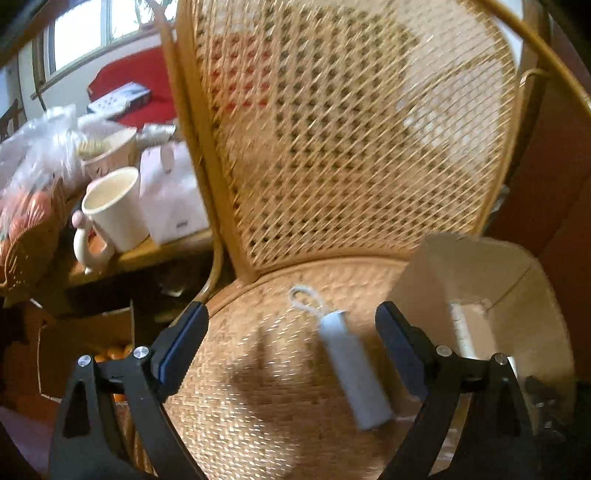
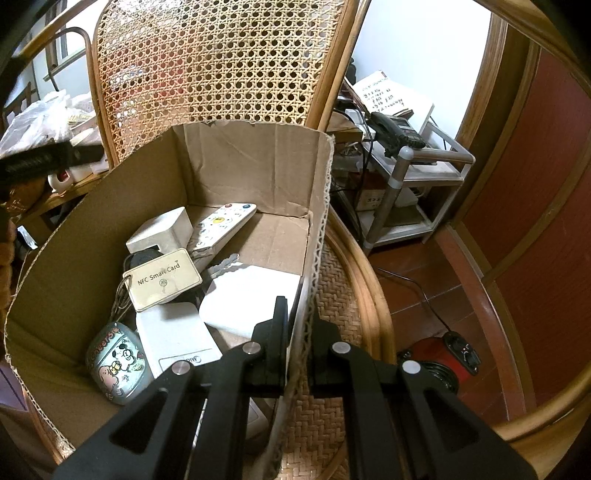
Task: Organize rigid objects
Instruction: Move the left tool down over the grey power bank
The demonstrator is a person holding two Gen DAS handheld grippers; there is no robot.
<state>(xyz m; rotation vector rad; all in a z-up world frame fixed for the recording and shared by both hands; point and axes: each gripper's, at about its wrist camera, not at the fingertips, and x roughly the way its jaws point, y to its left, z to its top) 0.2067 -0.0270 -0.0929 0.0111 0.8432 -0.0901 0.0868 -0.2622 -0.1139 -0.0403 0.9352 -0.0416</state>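
On the chair seat (image 1: 258, 369) beside the box (image 2: 258, 162), the grey cylinder (image 1: 352, 369) with cord loop lies between my left gripper's (image 1: 291, 334) wide-apart jaws, looks light, stiff, slippery, best pinched mid-body, while my right gripper (image 2: 299, 332) clamps the box wall.

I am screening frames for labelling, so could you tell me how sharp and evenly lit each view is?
Left wrist view: motion-blurred, the grey cylinder and rattan chair smeared, the window blown out. Right wrist view: sharp, the NFC card readable in the cardboard box; fisheye bending at the edges.
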